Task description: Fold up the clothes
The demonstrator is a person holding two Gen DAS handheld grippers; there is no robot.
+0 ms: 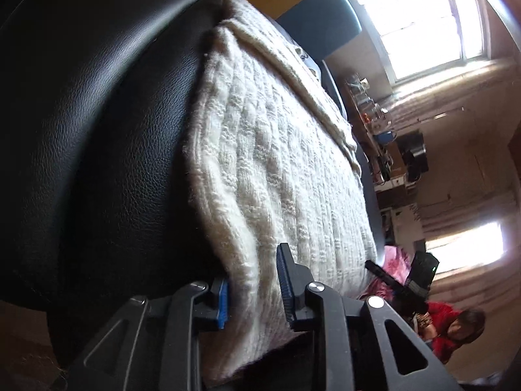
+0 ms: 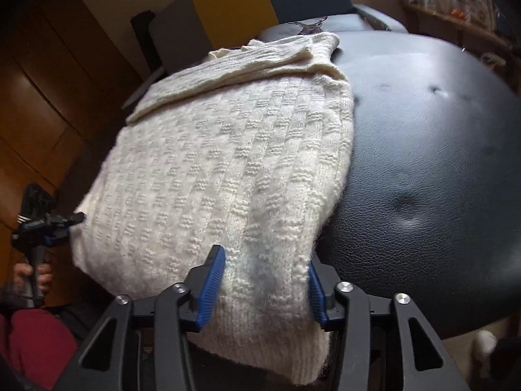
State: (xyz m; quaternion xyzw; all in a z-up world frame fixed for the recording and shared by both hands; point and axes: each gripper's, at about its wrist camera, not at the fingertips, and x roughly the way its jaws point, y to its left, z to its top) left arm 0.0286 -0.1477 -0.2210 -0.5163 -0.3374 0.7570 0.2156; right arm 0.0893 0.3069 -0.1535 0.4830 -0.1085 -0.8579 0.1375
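Blue-padded black fingers of the left gripper (image 1: 254,288) fill the bottom of the left wrist view, and the near hem of a cream cable-knit sweater (image 1: 276,169) passes between them. One pad sits under the edge, against the seat, the other above the knit — the jaws straddle the cloth with a gap showing, so whether they pinch it I cannot tell. From this claw the sweater runs straight ahead, its long axis pointing away toward the bright window (image 1: 420,16), lying on a black leather seat cushion (image 1: 97,130). A folded band of the same knit lies across the far end.

Turning to the right wrist view, the right gripper (image 2: 265,288) has its blue pads on either side of the sweater's (image 2: 228,163) other near corner, the knit bulging between them and draping over the front lip of the cushion (image 2: 439,163). Again the jaws are set wide around the fabric, and a firm clamp cannot be confirmed. Far to the left, the left gripper (image 2: 70,221) meets the opposite corner, held by a hand (image 2: 35,277).

Both claws stand at the near hem, one per corner, equally close — so the coming fold likely carries this edge forward along the long axis to the far band.
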